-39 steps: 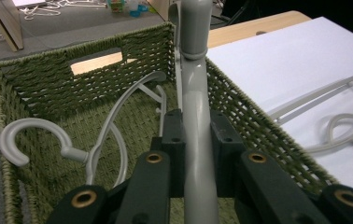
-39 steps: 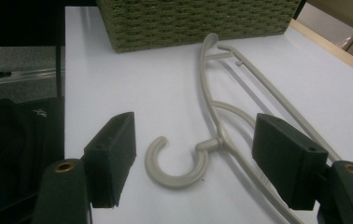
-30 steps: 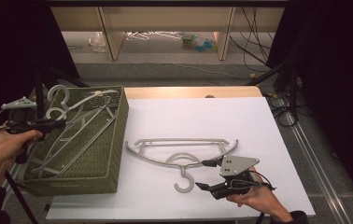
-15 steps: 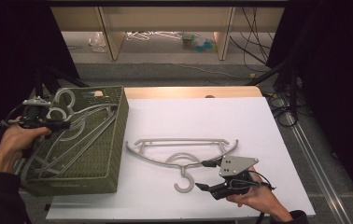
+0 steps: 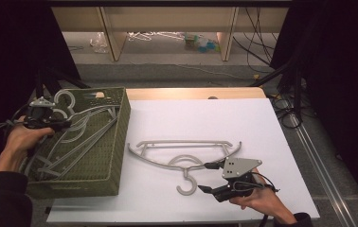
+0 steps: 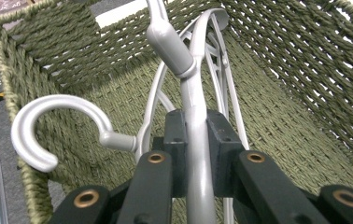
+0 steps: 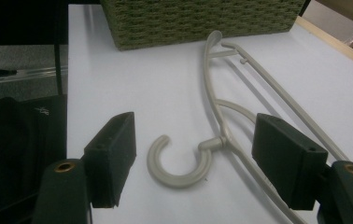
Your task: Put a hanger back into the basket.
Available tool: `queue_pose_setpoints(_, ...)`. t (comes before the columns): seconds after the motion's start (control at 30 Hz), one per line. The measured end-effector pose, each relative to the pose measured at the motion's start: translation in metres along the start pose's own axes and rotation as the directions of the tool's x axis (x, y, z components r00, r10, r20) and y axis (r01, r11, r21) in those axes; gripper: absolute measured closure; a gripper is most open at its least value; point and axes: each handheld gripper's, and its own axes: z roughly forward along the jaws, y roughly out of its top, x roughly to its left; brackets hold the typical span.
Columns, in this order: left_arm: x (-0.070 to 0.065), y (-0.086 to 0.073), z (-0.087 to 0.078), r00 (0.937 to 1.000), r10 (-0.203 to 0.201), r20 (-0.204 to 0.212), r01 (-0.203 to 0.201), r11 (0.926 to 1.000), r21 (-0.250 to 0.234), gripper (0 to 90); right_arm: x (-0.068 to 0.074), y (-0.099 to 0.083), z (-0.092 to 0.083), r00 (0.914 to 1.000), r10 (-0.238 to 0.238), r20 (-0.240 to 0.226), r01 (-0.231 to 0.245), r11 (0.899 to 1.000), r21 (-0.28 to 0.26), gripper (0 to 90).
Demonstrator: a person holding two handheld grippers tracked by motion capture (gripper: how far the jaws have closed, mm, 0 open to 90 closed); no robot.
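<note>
A white worktop [image 5: 205, 118] fills the frame's middle, cluttered shelving along the top. At left a green basket [image 5: 115, 142] holds grey hangers; the left claw [image 5: 49, 120] pinches one hanger [image 6: 198, 154], a second hook [image 6: 48, 126] beside it. At lower right, the right claw [image 5: 208, 177] stands spread around the hook of a hanger on the sheet [image 5: 186, 158].

Basket [image 5: 96, 182] at the table's [image 5: 272, 123] left, hangers [image 5: 80, 137] inside it, one hanger [image 5: 182, 158] on the table to its right

Table brightly lit, surroundings dark, close-ups soft.
</note>
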Motion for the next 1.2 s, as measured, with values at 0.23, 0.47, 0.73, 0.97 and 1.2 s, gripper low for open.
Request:
queue_pose_setpoints(0.23, 0.005, -0.016, 0.011, 0.9971, -0.015, -0.075, 0.018, 0.9991, 0.038, 80.4, 0.001, 0.0, 0.002, 1.0, -0.003, -0.003, 0.003, 1.0, 0.01, 31.6)
queue_pose_setpoints(0.47, 0.008, -0.02, 0.014, 0.9912, -0.028, -0.13, 0.037, 0.9974, 0.063, 80.2, 0.001, -0.001, 0.003, 1.0, -0.005, -0.003, 0.005, 1.0, 0.012, 31.5)
queue_pose_setpoints(0.73, 0.0, -0.017, -0.006, 0.9919, -0.077, -0.101, 0.075, 0.9968, -0.029, 72.7, 0.0, 0.0, 0.003, 1.0, 0.0, -0.002, 0.0, 1.0, 0.008, 31.4)
queue_pose_setpoints(0.97, -0.021, -0.023, -0.033, 0.9896, -0.134, -0.053, 0.123, 0.979, -0.163, 57.5, -0.001, -0.001, 0.003, 0.9999, 0.01, 0.008, -0.01, 1.0, 0.012, 30.3)
queue_pose_setpoints(1.2, -0.061, -0.03, -0.066, 0.9842, -0.176, 0.012, 0.171, 0.9333, -0.316, 39.8, -0.003, -0.003, 0.003, 0.9994, 0.024, 0.023, -0.024, 1.0, 0.017, 28.1)
